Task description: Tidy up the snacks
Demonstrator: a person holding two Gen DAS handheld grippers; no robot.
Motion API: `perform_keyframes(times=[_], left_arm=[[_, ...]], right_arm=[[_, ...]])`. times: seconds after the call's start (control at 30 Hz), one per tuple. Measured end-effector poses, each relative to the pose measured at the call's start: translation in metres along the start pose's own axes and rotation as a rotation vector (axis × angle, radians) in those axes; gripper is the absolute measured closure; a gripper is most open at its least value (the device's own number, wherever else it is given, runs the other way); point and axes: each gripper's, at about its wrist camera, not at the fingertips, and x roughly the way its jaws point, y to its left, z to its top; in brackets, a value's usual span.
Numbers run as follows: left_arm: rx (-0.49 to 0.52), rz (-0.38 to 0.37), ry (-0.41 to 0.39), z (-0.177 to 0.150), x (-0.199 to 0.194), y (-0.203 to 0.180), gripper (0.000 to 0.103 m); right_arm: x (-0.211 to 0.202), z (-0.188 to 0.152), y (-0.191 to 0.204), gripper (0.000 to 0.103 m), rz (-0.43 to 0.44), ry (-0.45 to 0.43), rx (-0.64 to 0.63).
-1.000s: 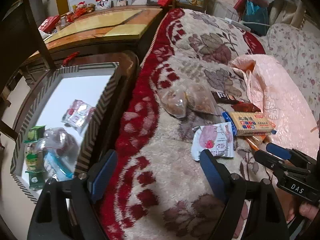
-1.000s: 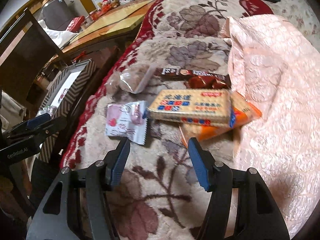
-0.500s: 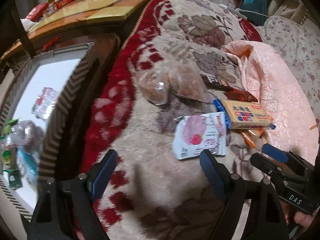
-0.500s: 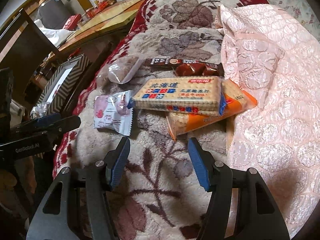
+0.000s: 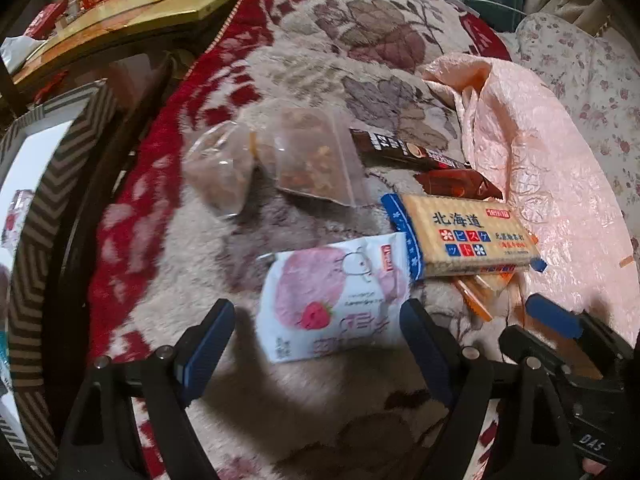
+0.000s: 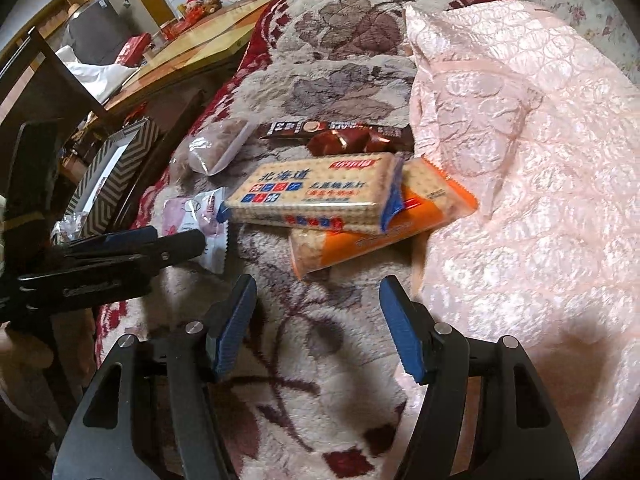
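Observation:
Snacks lie on a floral blanket. My left gripper is open and straddles the near end of a white-and-pink strawberry packet, its pads apart from it. To the packet's right sits a blue-edged cracker pack on top of an orange cracker pack. Two clear bags of brown snacks and a dark chocolate bar lie farther back. My right gripper hovers just short of the orange pack, its jaws opening with nothing between them.
A zigzag-patterned box with several snack packets inside stands at the left, below the blanket's red border. A pink quilted cover rises at the right. A wooden table stands behind.
My left gripper has swung right from the box and come down over the strawberry packet. The right gripper has edged toward the cracker packs and its jaws stand a little wider.

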Motion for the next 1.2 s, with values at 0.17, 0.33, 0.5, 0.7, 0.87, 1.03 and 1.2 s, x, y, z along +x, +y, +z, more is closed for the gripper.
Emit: perform_keyframes(times=[0.17,0.33,0.5,0.7,0.87,1.03,1.2], left_arm=[[0.009,0.008,0.02,0.004,0.011,-0.004,0.017],[0.011,-0.006,0.025,0.005,0.012,-0.001,0.015],[0.037,0.0,0.029,0.004,0.013,-0.003,0.015],[0.031,-0.019,0.036,0.005,0.013,0.0,0.015],[0.023,-0.026,0.033,0.005,0.011,0.004,0.015],[0.004,-0.008,0.026,0.003,0.009,0.012,0.015],[-0.013,0.01,0.021,0.006,0.009,0.015,0.015]], right_arm=[[-0.003,0.02,0.0,0.034,-0.022,0.003,-0.102],[0.004,0.057,0.013,0.03,-0.047,0.065,-0.351],[0.03,0.079,0.023,0.03,-0.058,0.188,-0.577],[0.056,0.092,0.022,0.023,0.013,0.267,-0.648],[0.05,0.086,0.03,0.022,0.067,0.307,-0.593],[0.032,0.071,0.042,0.022,0.115,0.297,-0.593],[0.05,0.07,0.054,0.022,0.062,0.278,-0.6]])
